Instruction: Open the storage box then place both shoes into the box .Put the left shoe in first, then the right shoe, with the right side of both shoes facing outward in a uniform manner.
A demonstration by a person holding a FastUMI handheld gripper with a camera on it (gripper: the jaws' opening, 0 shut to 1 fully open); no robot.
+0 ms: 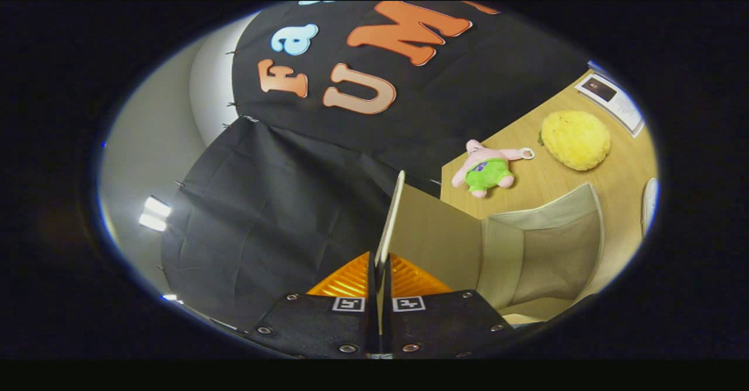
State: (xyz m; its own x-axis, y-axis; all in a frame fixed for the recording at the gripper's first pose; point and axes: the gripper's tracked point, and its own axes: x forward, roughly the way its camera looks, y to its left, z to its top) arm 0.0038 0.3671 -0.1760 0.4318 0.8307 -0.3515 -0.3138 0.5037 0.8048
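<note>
Clamped between both fingers of the gripper point(379, 274) is the thin edge of the storage box lid point(391, 215), which stands raised and runs forward from the fingertips. Beside the lid the beige storage box point(544, 256) gapes open on the wooden table point(620, 180), its fabric inside bare. Beyond the box lie a pink plush toy point(488, 170) and, just beside it, a yellow plush ball point(575, 139).

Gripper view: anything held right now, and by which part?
Yes. The hand-held gripper is shut on the storage box lid, both fingers pinching its thin free edge, with the lid raised above the open storage box.
</note>
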